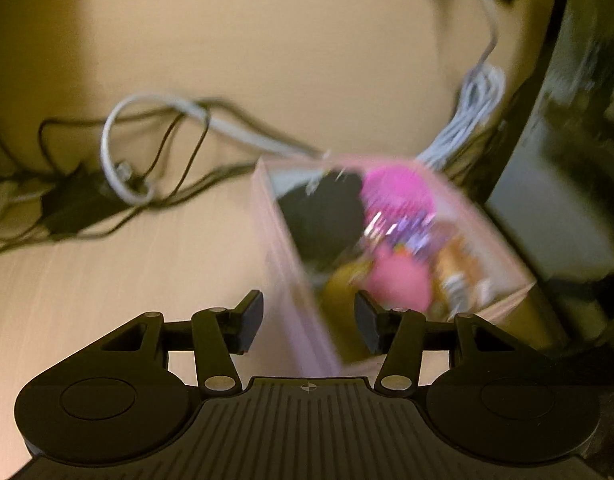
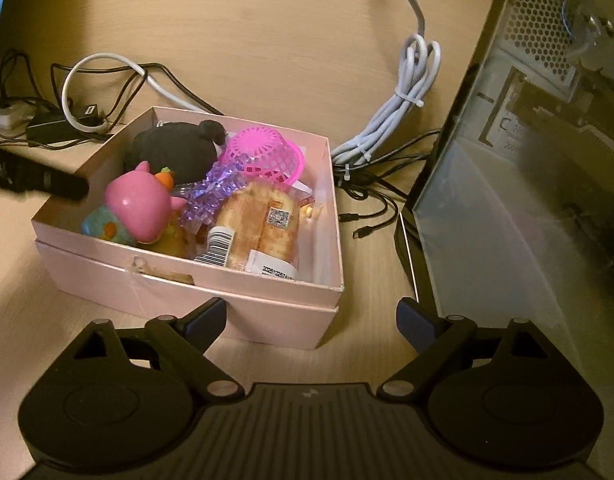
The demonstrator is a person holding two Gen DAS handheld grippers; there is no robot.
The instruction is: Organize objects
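An open pink box [image 2: 179,290] sits on the wooden desk. It holds a pink pig toy [image 2: 141,208], a black plush [image 2: 171,152], a pink mesh basket [image 2: 263,152], purple beads [image 2: 215,188] and wrapped bread [image 2: 259,224]. My right gripper [image 2: 311,316] is open just in front of the box's near right corner, holding nothing. My left gripper [image 1: 309,320] is open, astride the left wall of the box [image 1: 291,280], its pads clear of it. The left wrist view is blurred. The right wrist view shows a dark finger [image 2: 39,180] of the left gripper at the box's left rim.
A computer case [image 2: 527,160] with a glass side stands close on the right. A tied bundle of white cable [image 2: 403,108] and loose black cables [image 2: 371,196] lie behind and right of the box. A black power adapter [image 2: 55,128] and more wires lie at the left.
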